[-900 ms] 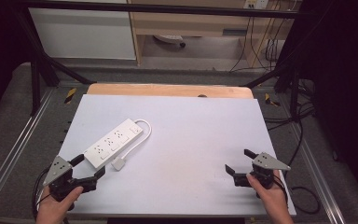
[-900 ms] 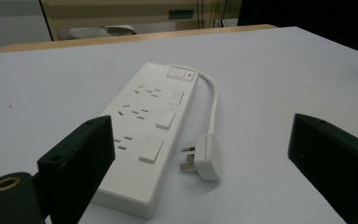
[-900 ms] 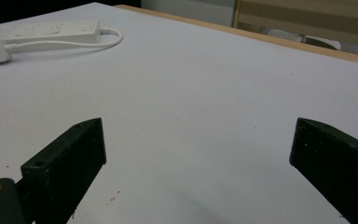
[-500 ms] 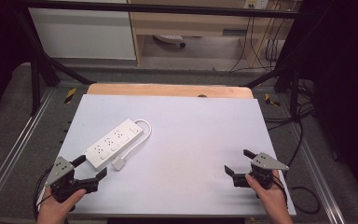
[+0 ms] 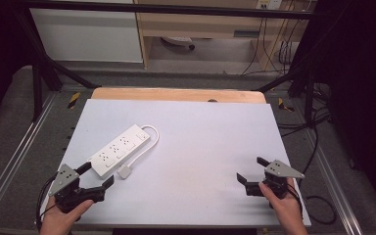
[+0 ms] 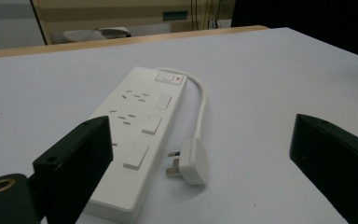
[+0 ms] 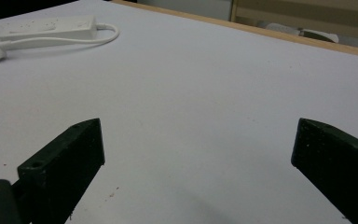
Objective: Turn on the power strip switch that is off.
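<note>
White power strip (image 5: pixel 120 151) is lying flat on the left half of the pale grey table (image 5: pixel 200 142), set at a diagonal so one end points toward the near-left corner and the other toward the middle of the far edge. It's got a row of sockets with rocker switches next to them, plus a master switch with a little red mark at the far end, which you can see pretty clearly in the left gripper view. Its short white cord (image 5: pixel 149 137) comes out of that far end, loops round and runs back down the side of the strip, ending in a white three-pin plug (image 5: pixel 125 171) that sits on the table just beside the strip's near end, prongs toward the strip, not plugged into anything.

Left gripper (image 5: pixel 94 177) is right at the strip's near end, jaws spread wide with nothing clamped between them. In its own view one jaw overlaps the strip's near corner, but whether it actually touches is hard to say. The plug sits in the gap ahead of the jaws.

Right gripper (image 5: pixel 250 171) is way over on the near-right side of the table, well apart from the strip, jaws also wide apart over bare tabletop.
</note>
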Tool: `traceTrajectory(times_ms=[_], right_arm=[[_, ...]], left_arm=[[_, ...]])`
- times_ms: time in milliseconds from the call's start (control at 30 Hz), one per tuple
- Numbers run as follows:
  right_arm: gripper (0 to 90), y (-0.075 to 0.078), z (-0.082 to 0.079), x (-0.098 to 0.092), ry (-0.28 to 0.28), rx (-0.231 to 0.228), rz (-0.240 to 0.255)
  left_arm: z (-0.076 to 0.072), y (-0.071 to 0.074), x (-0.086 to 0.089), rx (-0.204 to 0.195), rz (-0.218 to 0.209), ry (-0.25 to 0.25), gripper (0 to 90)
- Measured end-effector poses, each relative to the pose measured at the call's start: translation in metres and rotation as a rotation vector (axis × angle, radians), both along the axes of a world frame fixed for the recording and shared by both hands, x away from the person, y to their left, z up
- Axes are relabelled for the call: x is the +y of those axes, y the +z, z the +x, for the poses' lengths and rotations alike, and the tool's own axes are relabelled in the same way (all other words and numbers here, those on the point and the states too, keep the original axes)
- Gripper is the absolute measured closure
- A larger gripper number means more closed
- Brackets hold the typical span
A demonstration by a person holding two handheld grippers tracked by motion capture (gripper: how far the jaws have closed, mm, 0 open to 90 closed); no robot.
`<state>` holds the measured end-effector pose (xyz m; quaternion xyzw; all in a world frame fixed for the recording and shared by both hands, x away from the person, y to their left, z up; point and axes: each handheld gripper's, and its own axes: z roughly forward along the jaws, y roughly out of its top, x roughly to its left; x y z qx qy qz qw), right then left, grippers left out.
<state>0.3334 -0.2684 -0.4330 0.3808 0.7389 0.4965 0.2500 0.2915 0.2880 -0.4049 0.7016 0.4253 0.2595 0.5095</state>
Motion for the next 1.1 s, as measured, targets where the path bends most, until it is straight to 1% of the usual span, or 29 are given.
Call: traceTrajectory(times_ms=[67,300,367,500,567,667,733,800,933,1033,1100], right_arm=[[3.1,0.000,0.000,0.001,-0.002,-0.002,-0.001],[3.0,0.000,-0.001,0.001,-0.005,-0.001,-0.001],[3.0,0.000,0.000,0.001,-0.006,0.000,0.003],[3.0,0.000,0.000,0.000,-0.008,0.005,0.006],[3.0,0.000,-0.001,0.000,-0.007,0.004,0.009],[3.0,0.000,-0.001,0.001,0.002,0.000,0.004],[3.0,0.000,-0.001,0.000,0.004,0.001,0.008],[3.0,0.000,-0.001,0.000,0.005,0.003,0.011],[2.9,0.000,-0.001,0.001,0.010,0.005,0.008],[2.9,0.000,-0.001,0.002,0.012,0.004,0.004],[2.9,0.000,-0.001,0.002,0.014,0.005,0.000]], left_arm=[[0.000,0.000,-0.001,0.001,0.011,-0.003,6.3],[0.000,0.003,-0.004,-0.004,-0.006,-0.015,6.5],[-0.001,0.004,-0.004,-0.006,-0.004,-0.017,6.5],[-0.001,0.009,-0.007,-0.006,-0.020,-0.032,6.6],[0.000,0.012,-0.009,-0.011,-0.020,-0.028,6.6],[0.002,0.017,-0.012,-0.015,0.001,-0.015,6.4],[0.004,0.019,-0.014,-0.008,0.000,-0.009,6.7],[0.006,0.022,-0.016,-0.006,0.008,-0.003,7.2],[0.009,0.027,-0.019,-0.004,0.007,0.010,7.0],[0.012,0.031,-0.023,0.000,0.008,0.023,5.2],[0.014,0.033,-0.025,-0.001,0.001,0.021,5.5]])
